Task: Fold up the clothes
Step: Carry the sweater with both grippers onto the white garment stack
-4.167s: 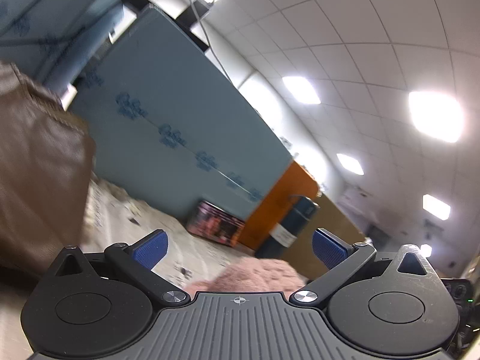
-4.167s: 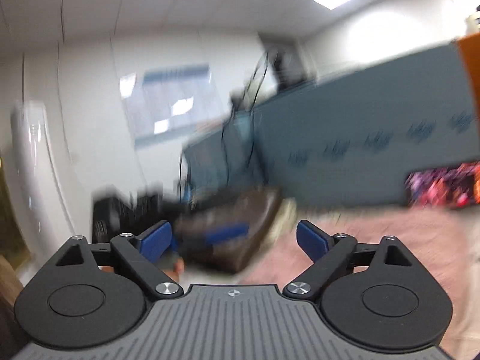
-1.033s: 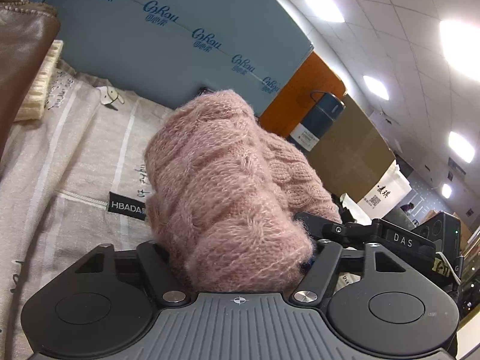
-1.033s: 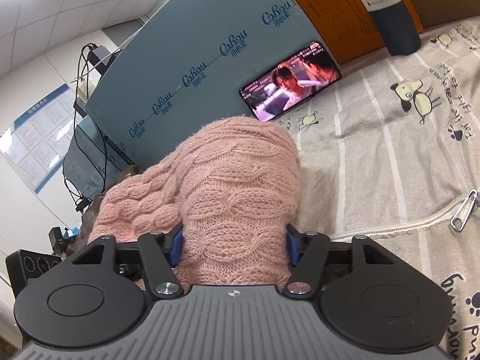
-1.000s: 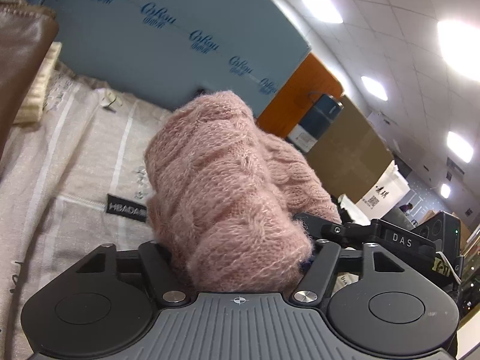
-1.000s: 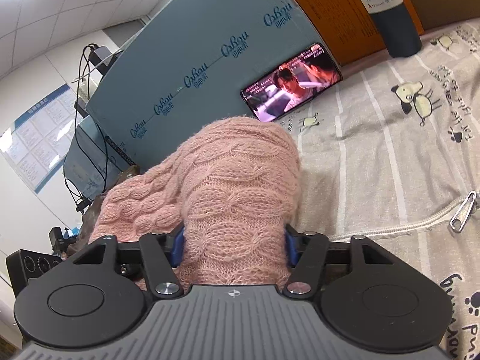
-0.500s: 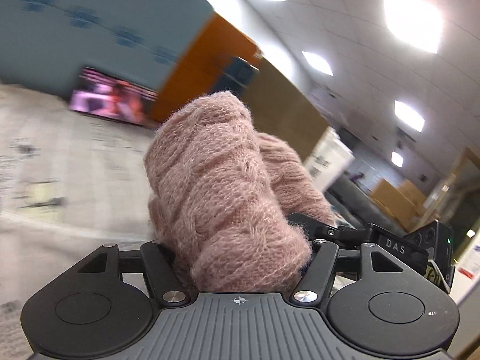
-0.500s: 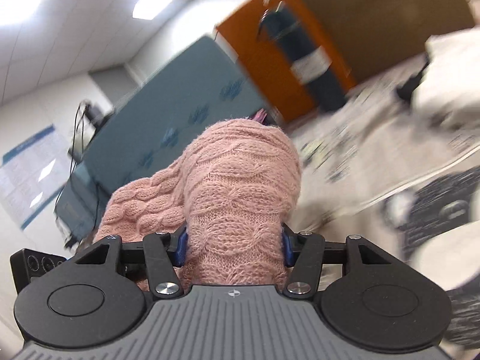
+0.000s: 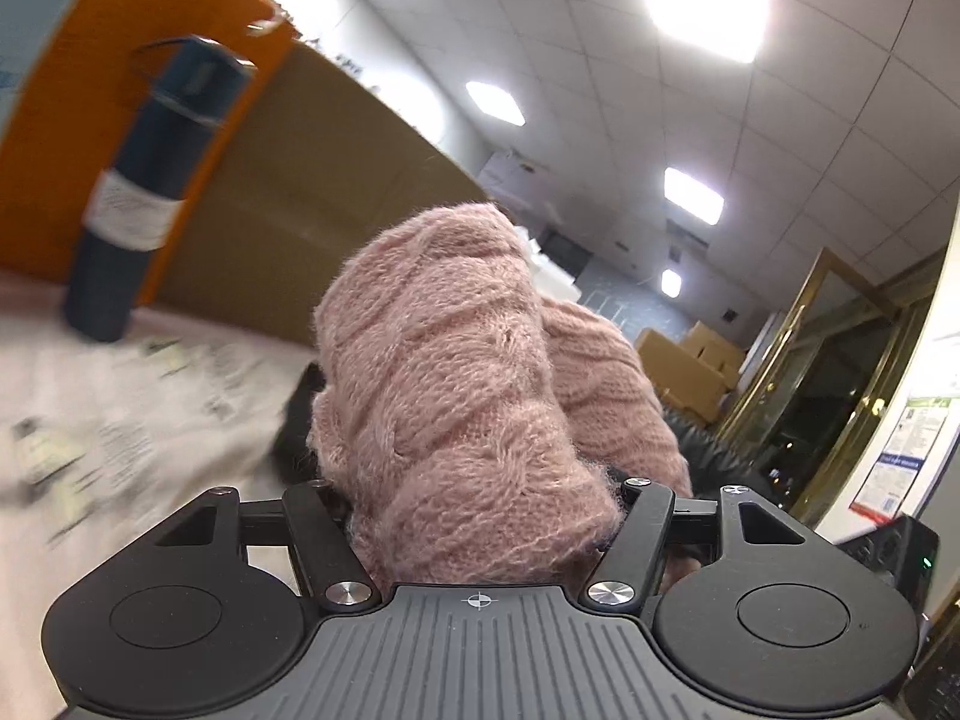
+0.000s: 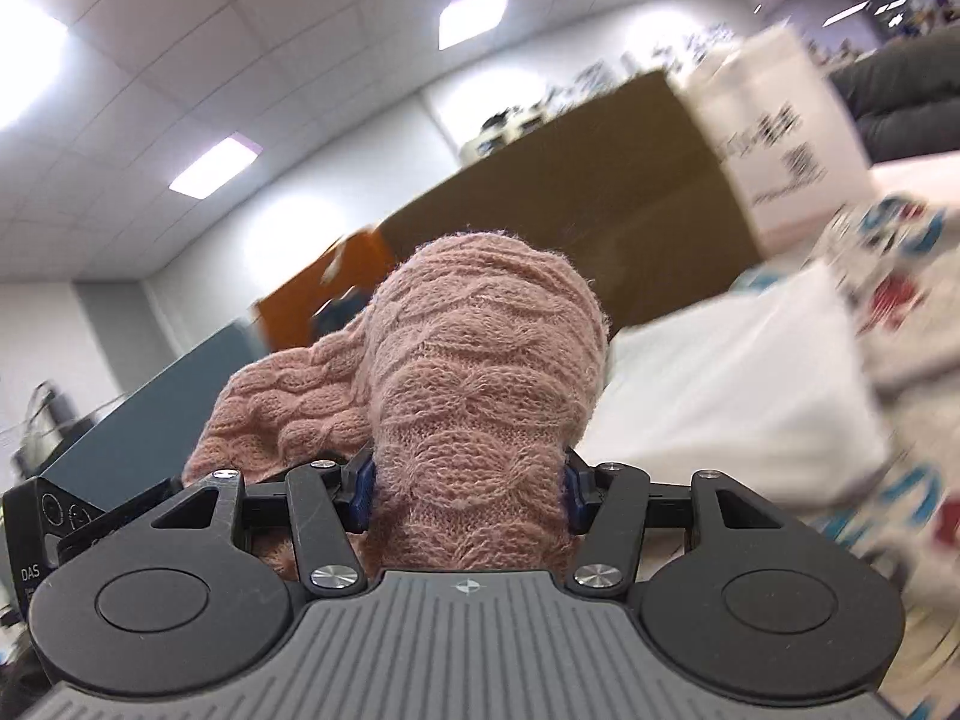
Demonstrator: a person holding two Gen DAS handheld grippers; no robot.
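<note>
A thick folded pink cable-knit sweater [image 9: 456, 396] fills the middle of the left wrist view, bulging up between the fingers of my left gripper [image 9: 480, 498], which is shut on it. The same pink sweater [image 10: 480, 396] sits in my right gripper [image 10: 468, 495], whose blue pads [image 10: 362, 495] press into its sides. Both grippers carry the bundle in the air above the bed sheet [image 9: 120, 420]. The left gripper's body [image 10: 36, 540] shows at the left edge of the right wrist view. The sweater's underside is hidden.
A dark blue bottle [image 9: 144, 192] stands at the left by an orange panel [image 9: 90, 96] and a brown cardboard wall [image 9: 312, 192]. A dark garment [image 9: 297, 420] lies behind the sweater. In the right wrist view white folded fabric [image 10: 738, 384], a white box [image 10: 774, 132] and printed cloth [image 10: 900, 276] lie right.
Both grippers swung to the right with the sweater and rose a little. The blue panel and phone left the views; bottle, cardboard and folded items came in. The grips stayed as they were.
</note>
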